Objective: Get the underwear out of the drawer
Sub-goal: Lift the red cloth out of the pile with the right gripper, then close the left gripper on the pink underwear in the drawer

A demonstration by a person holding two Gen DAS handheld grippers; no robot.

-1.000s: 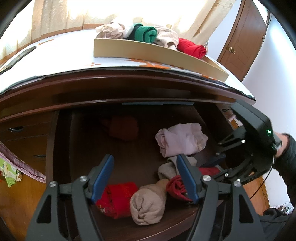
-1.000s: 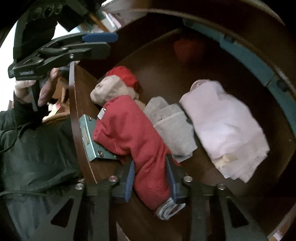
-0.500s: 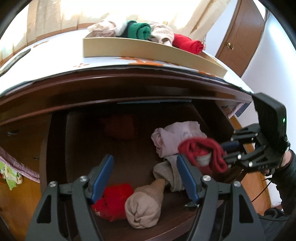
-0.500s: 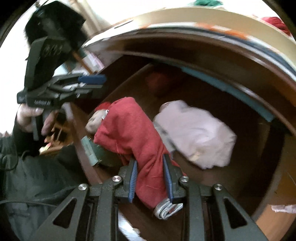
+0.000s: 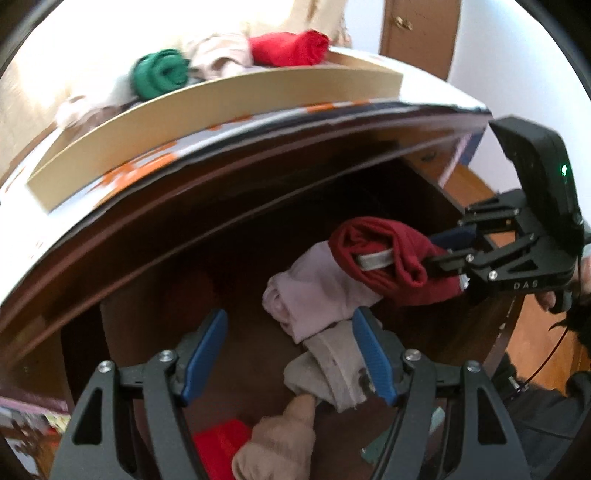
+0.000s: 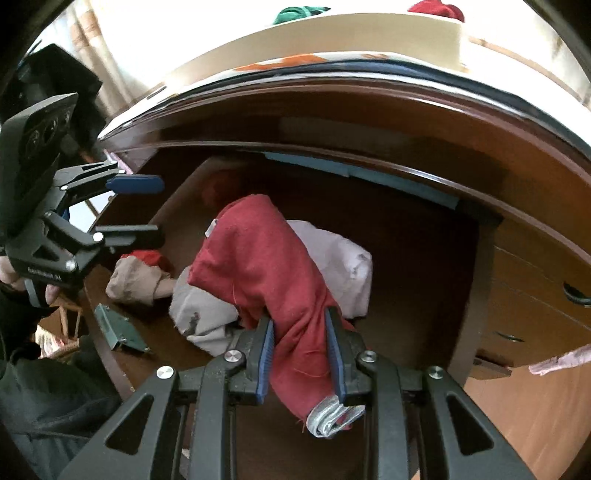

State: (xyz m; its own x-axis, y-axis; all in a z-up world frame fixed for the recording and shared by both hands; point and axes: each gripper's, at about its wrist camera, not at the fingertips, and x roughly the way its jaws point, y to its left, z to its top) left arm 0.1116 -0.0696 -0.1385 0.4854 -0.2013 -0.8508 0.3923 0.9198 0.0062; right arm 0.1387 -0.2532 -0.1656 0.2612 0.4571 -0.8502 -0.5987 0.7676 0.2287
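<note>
My right gripper (image 6: 299, 321) is shut on a dark red underwear (image 6: 258, 258), whose grey waistband hangs out below the pads. It holds the piece above the open wooden drawer (image 6: 406, 277). From the left wrist view the same dark red underwear (image 5: 391, 266) hangs in the right gripper (image 5: 443, 251) at the right. In the drawer lie a pale pink piece (image 5: 314, 291), a grey one (image 5: 332, 365), a beige roll (image 5: 277, 443) and a bright red piece (image 5: 218, 446). My left gripper (image 5: 290, 321) stands open over them with nothing between its fingers.
A cardboard tray (image 5: 221, 107) on the dresser top holds a green roll (image 5: 159, 74), a beige piece and a red roll (image 5: 288, 48). A metal lock plate (image 6: 118, 328) sits on the drawer's front wall. A person's hand (image 5: 550, 299) holds the right gripper. A brown door (image 5: 417, 33) stands behind.
The right gripper has lifted the dark red underwear up from the other pieces in the drawer. The left gripper has rolled and shifted sideways, still open.
</note>
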